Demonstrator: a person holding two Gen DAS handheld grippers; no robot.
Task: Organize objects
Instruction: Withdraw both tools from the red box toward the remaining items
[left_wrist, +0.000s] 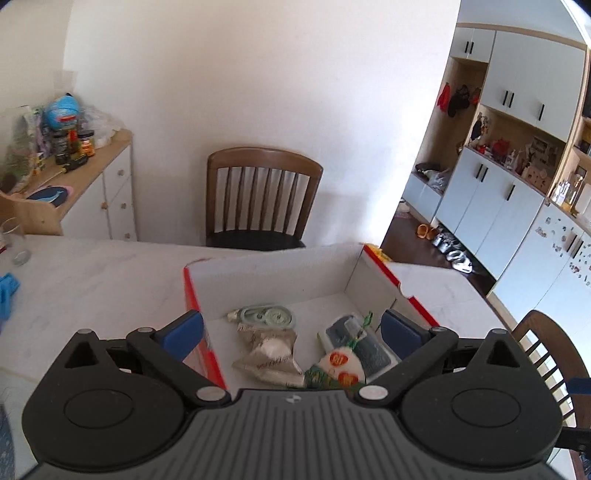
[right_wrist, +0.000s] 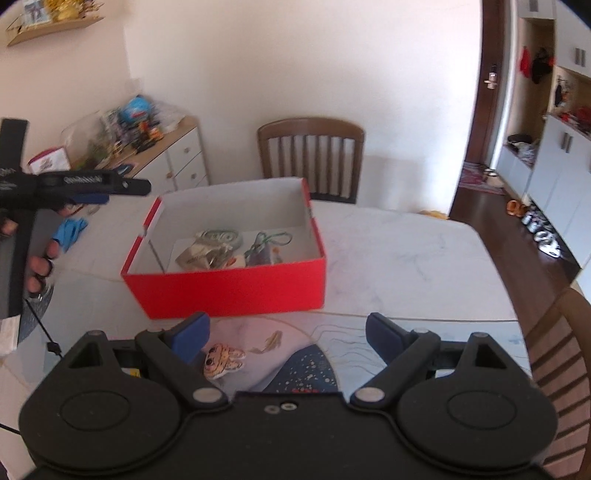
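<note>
A red box (right_wrist: 225, 291) with a white inside stands on the marble table (right_wrist: 399, 258). In it lie a green tape dispenser (left_wrist: 264, 315), a silver packet (left_wrist: 267, 354), a white and green pouch (left_wrist: 338, 365) with orange hearts, and a dark grey case (left_wrist: 354, 341). My left gripper (left_wrist: 291, 325) hangs open above the box with nothing between its fingers. In the right wrist view, a hand holds the left gripper (right_wrist: 110, 192) to the left of the box. My right gripper (right_wrist: 288, 328) is open in front of the box. A small orange striped plush (right_wrist: 223, 360) lies by its left finger.
A dark blue patterned placemat (right_wrist: 303, 369) lies under the right gripper. A wooden chair (left_wrist: 258, 195) stands behind the table, another chair (left_wrist: 546, 354) at the right. A cluttered sideboard (left_wrist: 74, 173) is at the back left. A glass (left_wrist: 14, 240) and a blue object (right_wrist: 70, 229) sit left.
</note>
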